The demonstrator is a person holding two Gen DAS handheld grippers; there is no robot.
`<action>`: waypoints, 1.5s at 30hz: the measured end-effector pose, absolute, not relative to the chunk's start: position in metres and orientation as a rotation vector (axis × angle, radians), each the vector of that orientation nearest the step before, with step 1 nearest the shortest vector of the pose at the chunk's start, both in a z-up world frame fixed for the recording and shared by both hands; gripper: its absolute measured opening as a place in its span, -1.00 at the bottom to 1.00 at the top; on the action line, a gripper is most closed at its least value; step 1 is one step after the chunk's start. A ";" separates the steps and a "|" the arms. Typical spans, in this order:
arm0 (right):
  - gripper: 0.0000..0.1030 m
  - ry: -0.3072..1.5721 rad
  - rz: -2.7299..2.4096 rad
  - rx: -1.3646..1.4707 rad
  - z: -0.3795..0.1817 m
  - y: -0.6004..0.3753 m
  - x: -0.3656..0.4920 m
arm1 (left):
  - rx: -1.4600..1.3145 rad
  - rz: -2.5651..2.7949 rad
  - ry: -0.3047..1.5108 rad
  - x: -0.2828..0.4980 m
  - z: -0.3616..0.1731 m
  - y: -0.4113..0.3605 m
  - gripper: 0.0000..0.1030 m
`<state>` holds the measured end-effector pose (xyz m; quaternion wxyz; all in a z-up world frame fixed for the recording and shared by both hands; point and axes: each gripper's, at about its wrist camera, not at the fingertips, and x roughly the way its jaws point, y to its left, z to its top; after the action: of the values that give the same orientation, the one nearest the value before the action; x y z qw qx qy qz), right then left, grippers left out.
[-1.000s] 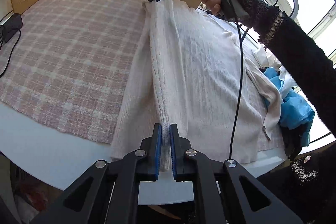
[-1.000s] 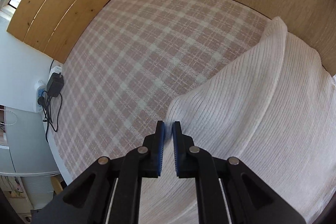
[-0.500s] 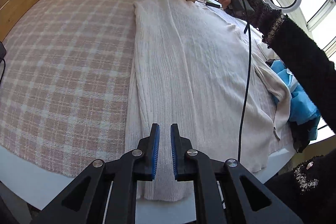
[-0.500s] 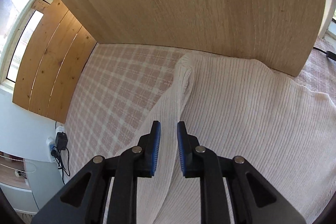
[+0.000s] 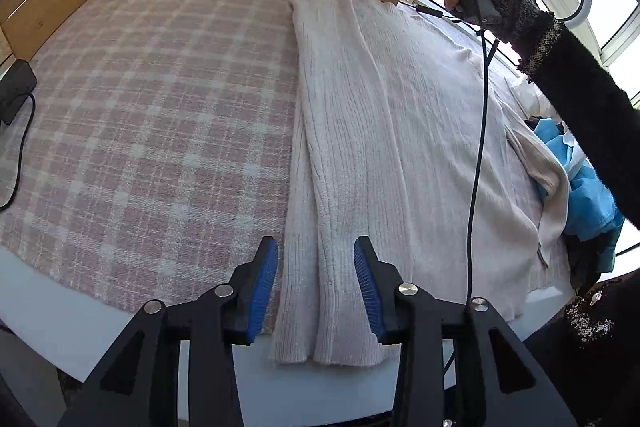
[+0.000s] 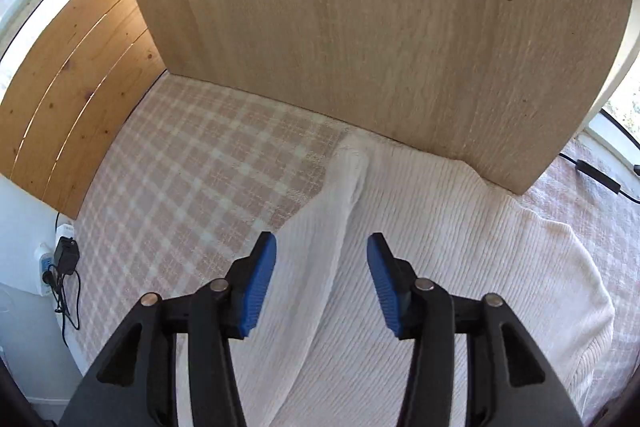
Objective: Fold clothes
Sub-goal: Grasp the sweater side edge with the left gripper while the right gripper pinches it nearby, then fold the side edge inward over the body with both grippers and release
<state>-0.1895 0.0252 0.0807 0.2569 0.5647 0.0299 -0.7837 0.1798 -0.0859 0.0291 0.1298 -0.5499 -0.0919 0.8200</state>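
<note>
Both grippers, left [image 5: 316, 283] and right [image 6: 322, 281], hovered with fingers spread, holding nothing, over a cream sweater [image 5: 400, 131] lying on the checked worktop [image 5: 160, 107]. One lengthwise fold looked done; the next likely needed fresh grips.

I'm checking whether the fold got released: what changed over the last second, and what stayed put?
Both grippers let go. The left gripper and right gripper, a second ago pinched on the cream sweater's folded edge, now stand open above it, the right one lifted clear at the far end. The folded edge has settled flat. The plaid cloth and blue garment stayed put.
</note>
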 end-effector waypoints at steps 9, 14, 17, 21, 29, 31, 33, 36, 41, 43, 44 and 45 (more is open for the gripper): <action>0.13 0.469 -1.970 1.667 0.031 -0.074 -0.120 | -1.626 2.294 -0.242 0.190 0.007 -0.074 -0.17; -0.65 0.434 -2.007 1.679 0.022 -0.067 -0.121 | -1.574 2.293 -0.247 0.191 0.001 -0.070 -0.83; -0.79 0.274 -2.008 1.653 0.034 -0.044 -0.124 | -1.509 2.311 -0.219 0.196 0.010 -0.070 -0.85; -0.81 0.037 -2.037 1.595 0.056 0.004 -0.124 | -1.413 2.322 -0.170 0.203 0.035 -0.059 -0.86; -0.82 -0.389 -2.187 1.533 0.052 0.126 -0.113 | -1.316 2.185 0.002 0.208 0.055 -0.002 -0.87; -0.81 -0.412 -2.196 1.578 0.036 0.145 -0.112 | -1.332 2.126 0.043 0.209 0.048 0.014 -0.87; -0.81 -0.381 -2.188 1.657 0.024 0.173 -0.116 | -1.387 2.064 0.113 0.213 0.037 0.027 -0.86; -0.75 -0.307 -2.174 1.718 0.022 0.179 -0.115 | -1.447 1.995 0.173 0.224 0.031 0.029 -0.80; -0.21 -0.218 -2.212 1.612 0.050 0.177 -0.117 | -1.446 2.049 0.108 0.231 0.048 -0.002 -0.71; -0.04 -0.230 -2.211 1.578 0.055 0.172 -0.124 | -1.464 2.090 0.062 0.225 0.049 -0.013 -0.71; -0.04 -0.231 -2.218 1.565 0.055 0.168 -0.129 | -1.471 2.105 0.057 0.224 0.048 -0.013 -0.71; -0.04 -0.219 -2.231 1.561 0.054 0.163 -0.135 | -1.477 2.118 0.057 0.222 0.045 -0.013 -0.71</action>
<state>-0.1348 0.1635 0.0537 0.2035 0.5595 -0.0784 -0.7996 0.2224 -0.0127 0.0454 0.2760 -0.5497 0.0211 0.7882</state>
